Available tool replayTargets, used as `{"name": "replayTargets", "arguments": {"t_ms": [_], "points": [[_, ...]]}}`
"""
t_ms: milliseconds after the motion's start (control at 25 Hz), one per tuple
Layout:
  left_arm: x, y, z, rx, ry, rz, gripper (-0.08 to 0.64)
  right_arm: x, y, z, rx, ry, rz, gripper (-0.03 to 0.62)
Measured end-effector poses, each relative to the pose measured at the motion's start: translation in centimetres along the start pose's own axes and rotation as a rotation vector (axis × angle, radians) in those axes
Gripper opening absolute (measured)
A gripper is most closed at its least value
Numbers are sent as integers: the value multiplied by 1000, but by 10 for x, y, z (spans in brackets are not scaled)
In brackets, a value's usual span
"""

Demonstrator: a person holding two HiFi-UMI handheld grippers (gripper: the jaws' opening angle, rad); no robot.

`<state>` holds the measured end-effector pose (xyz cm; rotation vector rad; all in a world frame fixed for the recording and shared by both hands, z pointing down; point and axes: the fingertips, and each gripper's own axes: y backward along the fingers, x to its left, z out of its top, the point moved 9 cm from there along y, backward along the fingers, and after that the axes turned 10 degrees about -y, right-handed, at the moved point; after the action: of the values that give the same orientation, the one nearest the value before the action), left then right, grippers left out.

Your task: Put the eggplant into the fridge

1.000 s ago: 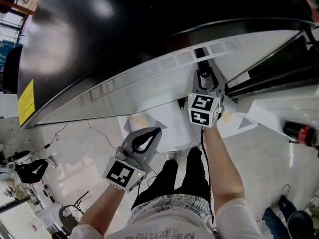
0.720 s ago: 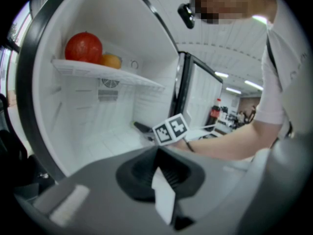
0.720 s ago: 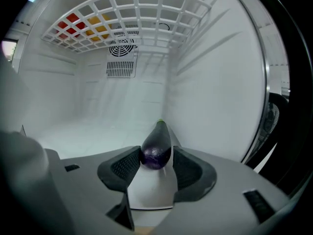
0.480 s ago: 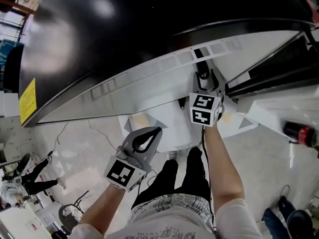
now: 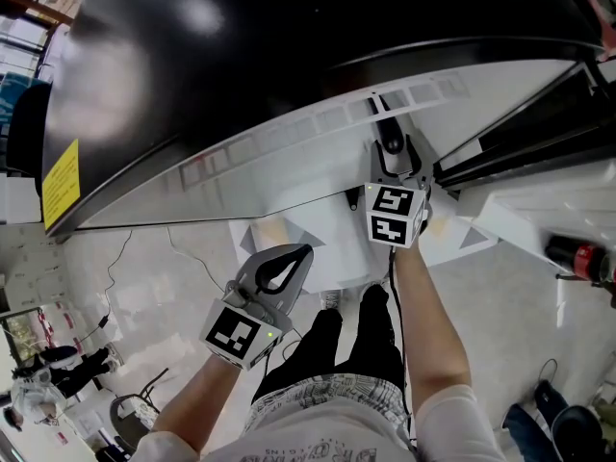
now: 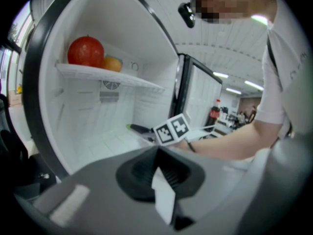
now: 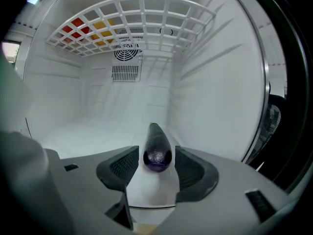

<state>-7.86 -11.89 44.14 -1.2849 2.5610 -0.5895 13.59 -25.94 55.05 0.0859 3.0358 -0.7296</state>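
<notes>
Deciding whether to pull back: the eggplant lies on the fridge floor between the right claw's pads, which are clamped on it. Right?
Not clamped. The right gripper view shows the right claw open, its jaws having just been opening, with a gap to the eggplant on each side. The eggplant does lie on the fridge floor between them.

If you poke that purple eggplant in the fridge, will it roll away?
Probably a little: the eggplant looks round and lies on the flat fridge floor, so a sideways nudge might roll it. Its shiny skin may be slippery. It lies straight, so likely stiff.
</notes>
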Motion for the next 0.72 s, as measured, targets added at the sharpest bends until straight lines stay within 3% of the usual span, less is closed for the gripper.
{"name": "replayTargets", "arguments": {"t_ms": [240,600,720], "points": [[0,4,1,0,-9,-6,6,0,11,7,-24,3,-3,227],[2,11,13,-45,-24,-8,8,14,48,27,-53,-7,62,224],[3,14,18,-62,-27,-7,8,15,63,35,-67,-8,75,196]]}}
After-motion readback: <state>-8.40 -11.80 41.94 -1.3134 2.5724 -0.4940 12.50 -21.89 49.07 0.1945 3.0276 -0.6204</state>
